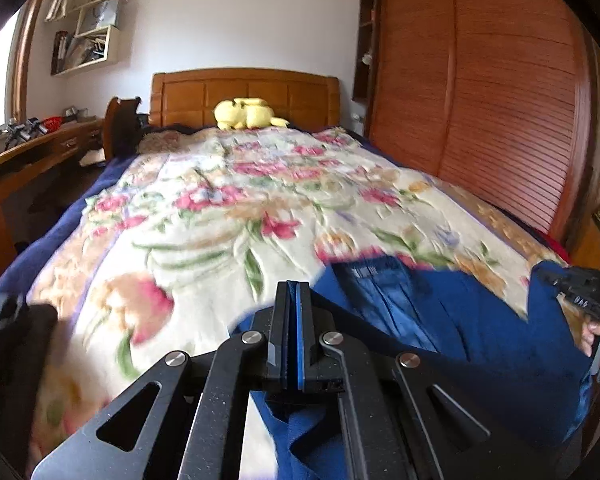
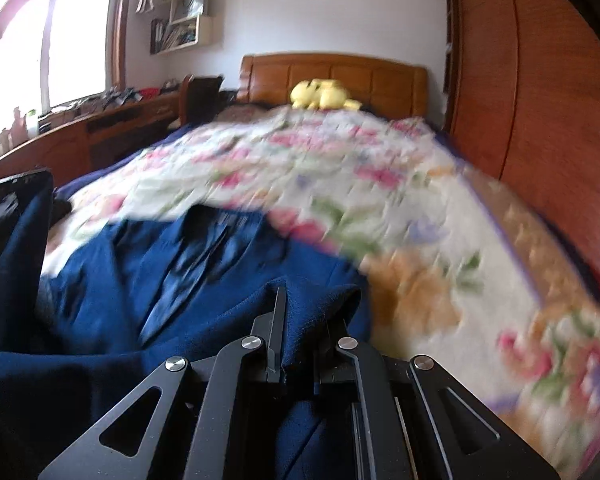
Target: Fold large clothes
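A large dark blue garment (image 1: 440, 320) with a shiny blue lining lies on the near end of a bed under a floral blanket (image 1: 228, 216). My left gripper (image 1: 292, 292) is shut on an edge of the garment, which hangs below its fingers. In the right wrist view the garment (image 2: 172, 264) spreads left and ahead. My right gripper (image 2: 300, 300) is shut on a bunched fold of it. The right gripper also shows at the far right of the left wrist view (image 1: 580, 292), holding the cloth up.
A yellow plush toy (image 1: 246, 114) sits by the wooden headboard (image 1: 244, 92). A wooden wardrobe (image 1: 480, 92) runs along the bed's right side. A cluttered wooden desk (image 1: 32, 152) and a chair (image 1: 120, 124) stand on the left under a window. A dark object (image 1: 8, 340) lies at the bed's near left.
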The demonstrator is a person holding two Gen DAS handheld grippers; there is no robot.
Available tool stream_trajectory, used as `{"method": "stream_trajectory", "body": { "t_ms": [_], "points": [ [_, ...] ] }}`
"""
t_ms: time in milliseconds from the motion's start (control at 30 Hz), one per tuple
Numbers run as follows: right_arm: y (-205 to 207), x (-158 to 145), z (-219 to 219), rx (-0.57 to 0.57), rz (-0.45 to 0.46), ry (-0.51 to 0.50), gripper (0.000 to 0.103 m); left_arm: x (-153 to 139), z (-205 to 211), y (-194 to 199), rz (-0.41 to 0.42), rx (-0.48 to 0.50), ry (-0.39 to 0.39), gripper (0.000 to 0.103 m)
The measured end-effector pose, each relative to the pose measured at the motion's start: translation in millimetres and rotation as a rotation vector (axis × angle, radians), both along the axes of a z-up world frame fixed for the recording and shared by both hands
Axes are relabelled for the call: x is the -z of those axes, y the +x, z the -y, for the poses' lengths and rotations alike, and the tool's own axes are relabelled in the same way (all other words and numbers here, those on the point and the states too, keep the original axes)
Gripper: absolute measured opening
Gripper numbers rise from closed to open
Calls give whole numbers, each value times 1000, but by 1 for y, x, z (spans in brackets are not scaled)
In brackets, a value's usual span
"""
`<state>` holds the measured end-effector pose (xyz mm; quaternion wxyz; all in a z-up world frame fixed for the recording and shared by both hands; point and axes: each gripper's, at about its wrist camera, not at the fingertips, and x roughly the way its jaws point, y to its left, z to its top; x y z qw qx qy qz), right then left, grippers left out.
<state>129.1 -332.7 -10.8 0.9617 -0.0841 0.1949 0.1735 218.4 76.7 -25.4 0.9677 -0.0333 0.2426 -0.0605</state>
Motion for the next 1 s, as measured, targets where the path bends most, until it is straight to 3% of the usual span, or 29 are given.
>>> {"method": "stream_trajectory", "body": {
  "t_ms": [167, 300, 400, 500, 633, 700, 767, 900, 1000],
  "points": [
    [66, -44, -6, 98, 81, -49, 8, -10, -16, 52, 31, -70, 2, 2],
    [116, -65, -18, 193, 150, -79, 8, -5, -30, 90, 7, -91, -19, 3],
    [147, -52, -38, 253, 121, -111, 8, 9, -32, 109, -64, -75, -24, 3],
    [175, -22, -66, 229, 31, -135, 8, 28, -29, 109, -138, -33, -34, 3],
    [181, -8, -82, 205, -36, -153, 22, 35, -16, 93, -148, 2, 15, 18],
    [176, -12, -85, 185, -49, -145, 48, 35, -10, 82, -145, 22, 15, 30],
    [163, -19, -78, 168, -55, -142, 61, 32, -4, 67, -132, 46, 8, 31],
    [129, -24, -77, 97, -56, -178, 63, 35, 9, 43, -127, 85, -10, 32],
    [114, -7, -80, 2, -101, -215, 63, 46, 15, 31, -126, 81, -12, 32]
  ]
}}
